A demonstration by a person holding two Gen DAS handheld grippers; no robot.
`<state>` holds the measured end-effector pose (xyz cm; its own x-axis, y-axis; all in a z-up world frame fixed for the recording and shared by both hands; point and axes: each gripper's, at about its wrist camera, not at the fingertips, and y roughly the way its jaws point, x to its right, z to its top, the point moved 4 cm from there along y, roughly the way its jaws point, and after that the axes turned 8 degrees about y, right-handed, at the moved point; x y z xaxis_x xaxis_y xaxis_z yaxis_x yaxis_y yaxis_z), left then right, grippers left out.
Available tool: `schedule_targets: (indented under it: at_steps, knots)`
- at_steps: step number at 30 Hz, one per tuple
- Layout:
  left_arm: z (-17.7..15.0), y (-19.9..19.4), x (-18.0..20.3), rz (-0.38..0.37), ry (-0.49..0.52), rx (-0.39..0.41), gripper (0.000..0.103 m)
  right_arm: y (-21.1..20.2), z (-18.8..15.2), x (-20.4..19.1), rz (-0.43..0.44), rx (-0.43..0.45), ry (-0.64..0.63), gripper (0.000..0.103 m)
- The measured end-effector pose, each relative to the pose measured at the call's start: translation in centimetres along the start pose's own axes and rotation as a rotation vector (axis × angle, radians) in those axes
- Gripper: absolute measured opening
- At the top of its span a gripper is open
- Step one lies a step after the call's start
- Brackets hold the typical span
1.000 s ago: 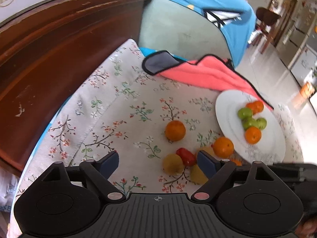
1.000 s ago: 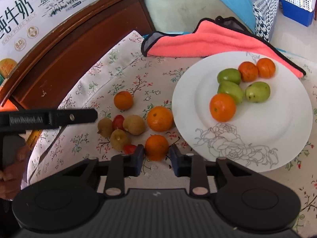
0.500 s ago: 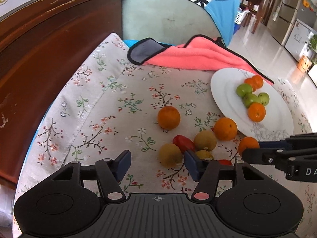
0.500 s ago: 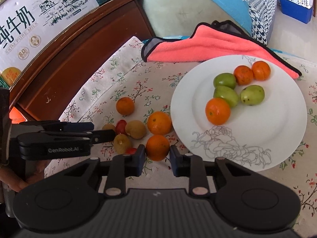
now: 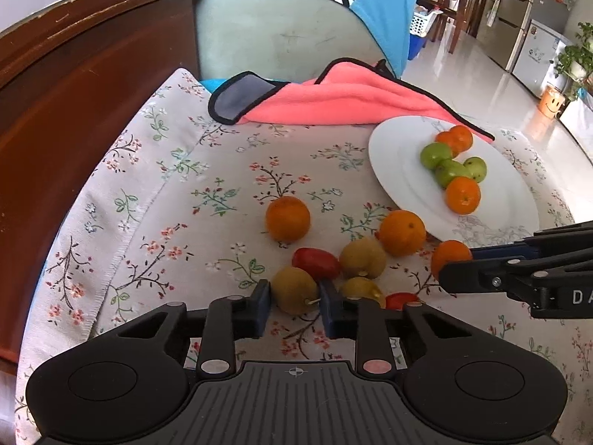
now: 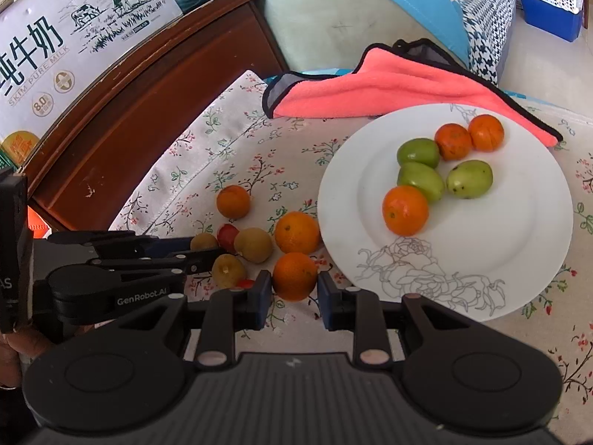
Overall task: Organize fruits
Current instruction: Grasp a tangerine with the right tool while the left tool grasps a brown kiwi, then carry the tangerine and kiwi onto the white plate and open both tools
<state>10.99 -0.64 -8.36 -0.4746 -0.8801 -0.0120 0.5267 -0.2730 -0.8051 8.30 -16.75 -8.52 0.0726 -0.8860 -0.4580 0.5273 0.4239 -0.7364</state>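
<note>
Your left gripper point(image 5: 295, 306), wide a second ago, was closing on the brownish-yellow round fruit point(image 5: 294, 289) at lower centre, while your right gripper point(image 6: 294, 298) kept clamping the small orange point(image 6: 295, 275) beside the white plate point(image 6: 519, 278).

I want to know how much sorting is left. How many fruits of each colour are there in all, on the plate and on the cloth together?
Orange: 6, e.g.
Green: 3, e.g.
Yellow-brown: 3, e.g.
Red: 2, e.g.
Total: 14
</note>
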Motion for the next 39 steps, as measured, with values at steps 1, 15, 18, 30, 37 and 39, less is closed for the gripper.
schedule_targets:
  at_steps: [1,15,18,30,37,39]
  knots:
    - [0.0,0.0,0.1,0.002,0.004,0.000,0.025,0.0,0.0,0.0,0.000,-0.001,0.000,0.027]
    - [1.6,-2.5,-0.5,0.026,-0.058,0.063,0.025,-0.8,0.3,0.0,0.018,0.020,0.003,0.027]
    - [2.2,-2.9,-0.3,0.026,-0.070,0.078,0.025,-1.2,0.5,0.1,0.020,0.029,0.005,0.027]
    - [4.7,-3.8,2.2,-0.021,-0.091,0.155,0.025,-5.2,4.1,2.3,0.016,0.169,0.074,0.027]
    - [5.8,-3.4,4.6,-0.059,-0.082,0.169,0.025,-7.3,5.6,4.9,-0.020,0.229,0.140,0.027]
    - [6.0,-3.1,5.1,-0.059,-0.080,0.169,0.025,-7.6,5.6,5.7,-0.035,0.234,0.160,0.027]
